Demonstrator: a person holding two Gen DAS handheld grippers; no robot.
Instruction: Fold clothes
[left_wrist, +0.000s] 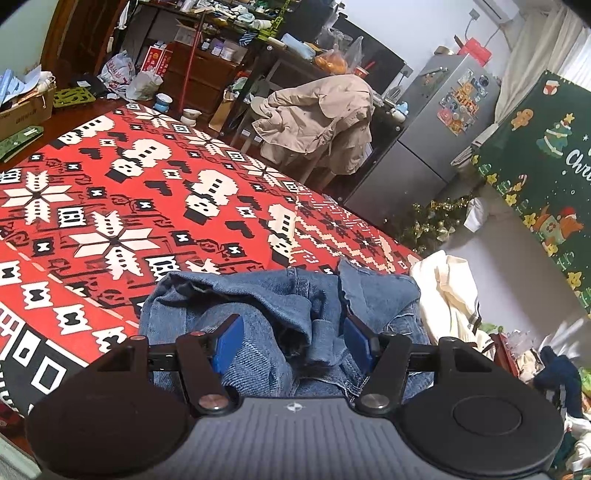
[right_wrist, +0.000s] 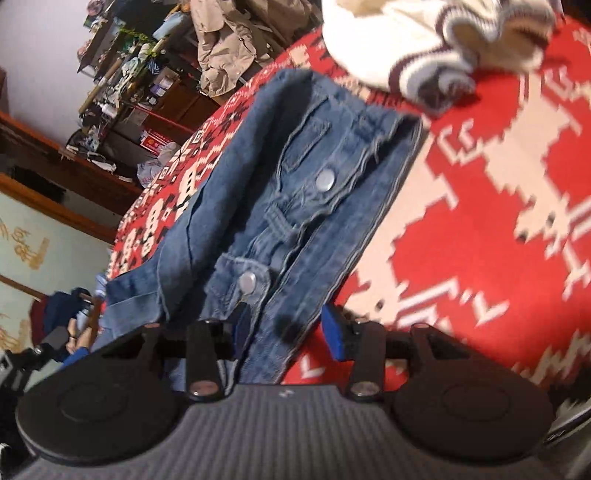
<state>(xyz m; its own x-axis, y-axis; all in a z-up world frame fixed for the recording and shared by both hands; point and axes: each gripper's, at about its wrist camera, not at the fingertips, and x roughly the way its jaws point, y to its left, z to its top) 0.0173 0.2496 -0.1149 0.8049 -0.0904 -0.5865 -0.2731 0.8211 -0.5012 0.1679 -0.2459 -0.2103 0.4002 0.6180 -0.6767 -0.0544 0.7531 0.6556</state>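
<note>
Both the left hand-held gripper (left_wrist: 293, 341) and right hand-held gripper (right_wrist: 284, 334) stand agape around bunched jeans (right_wrist: 295, 206) at the surface's (left_wrist: 110, 184) near edge; closing on denim probably comes next.

The near end of the crumpled blue denim jacket (right_wrist: 295, 206) is hidden behind the black gripper body, the cream knitted sweater with dark striped cuffs (right_wrist: 424, 48) is blurred and cut off by the top edge, and the left pad is covered by denim.
</note>
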